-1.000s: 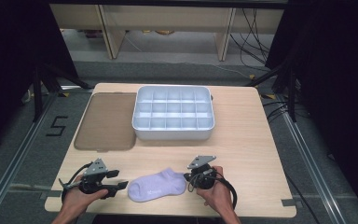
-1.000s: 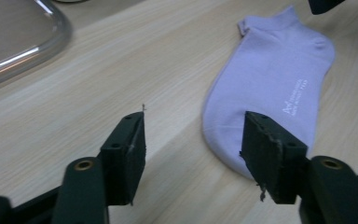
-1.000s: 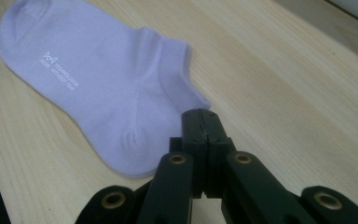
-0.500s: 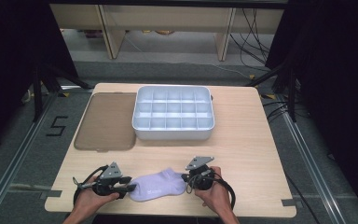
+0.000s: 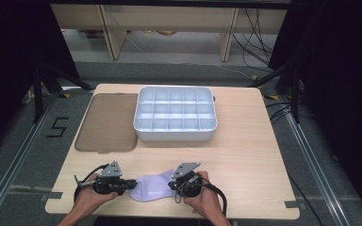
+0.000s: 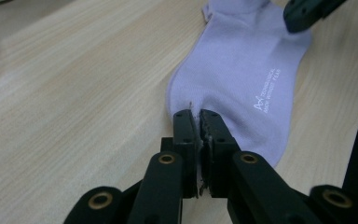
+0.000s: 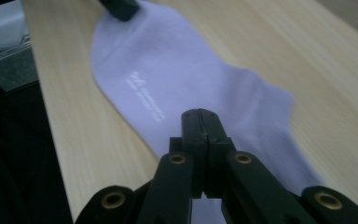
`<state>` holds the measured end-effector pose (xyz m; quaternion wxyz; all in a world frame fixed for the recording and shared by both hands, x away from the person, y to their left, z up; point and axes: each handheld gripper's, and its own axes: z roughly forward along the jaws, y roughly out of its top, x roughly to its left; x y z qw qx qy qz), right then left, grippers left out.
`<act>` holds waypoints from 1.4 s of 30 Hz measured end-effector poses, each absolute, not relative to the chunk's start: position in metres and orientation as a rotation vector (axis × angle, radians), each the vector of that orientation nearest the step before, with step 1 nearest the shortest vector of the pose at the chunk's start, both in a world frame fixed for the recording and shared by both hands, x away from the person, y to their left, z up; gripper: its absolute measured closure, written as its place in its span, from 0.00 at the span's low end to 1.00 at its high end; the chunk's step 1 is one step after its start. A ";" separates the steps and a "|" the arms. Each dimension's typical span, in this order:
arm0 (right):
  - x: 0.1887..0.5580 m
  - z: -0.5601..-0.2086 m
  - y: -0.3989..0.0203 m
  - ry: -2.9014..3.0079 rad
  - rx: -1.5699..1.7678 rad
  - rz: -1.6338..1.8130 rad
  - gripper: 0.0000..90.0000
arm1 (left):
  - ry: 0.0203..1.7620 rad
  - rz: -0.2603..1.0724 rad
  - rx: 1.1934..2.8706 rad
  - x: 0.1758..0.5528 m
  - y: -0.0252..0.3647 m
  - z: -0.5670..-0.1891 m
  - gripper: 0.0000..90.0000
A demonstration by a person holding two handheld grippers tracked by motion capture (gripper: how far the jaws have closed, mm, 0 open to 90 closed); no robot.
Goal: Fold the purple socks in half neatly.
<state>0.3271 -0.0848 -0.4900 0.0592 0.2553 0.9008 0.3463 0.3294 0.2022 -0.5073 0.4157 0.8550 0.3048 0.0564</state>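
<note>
Down at the near edge of the wooden surface (image 5: pixel 245 155), a pale lilac sock (image 5: pixel 153 187) lies flat between my two hands. My left tongs (image 6: pixel 196 117) have just been closing and now pinch one end of the sock, a small fold of fabric caught between the jaws. My right tongs (image 7: pixel 204 120) are pressed together over the sock's other end; they seem to clamp the fabric there, though that view is soft and I cannot see the cloth inside the jaws. White lettering (too small to read) runs along the sock's side. Farther back sits a white tray (image 5: pixel 175 137) divided into many compartments, and just beside it on the left lies a flat brownish lid (image 5: pixel 107 123).
</note>
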 end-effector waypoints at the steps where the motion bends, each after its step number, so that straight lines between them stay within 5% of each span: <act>1: 0.327 -0.491 -0.080 2.743 0.721 1.055 1.00 | 0.776 0.134 2.139 0.329 0.202 -0.507 0.94; 15: 0.318 -0.505 -0.029 2.822 0.671 1.033 1.00 | 0.750 0.048 2.043 0.333 0.199 -0.490 0.95; 34: 0.352 -0.505 -0.016 2.790 0.690 1.024 1.00 | 0.719 0.023 2.031 0.339 0.204 -0.481 0.95; 42: 0.354 -0.478 -0.065 2.687 0.752 1.065 1.00 | 0.724 -0.009 2.017 0.338 0.199 -0.479 0.95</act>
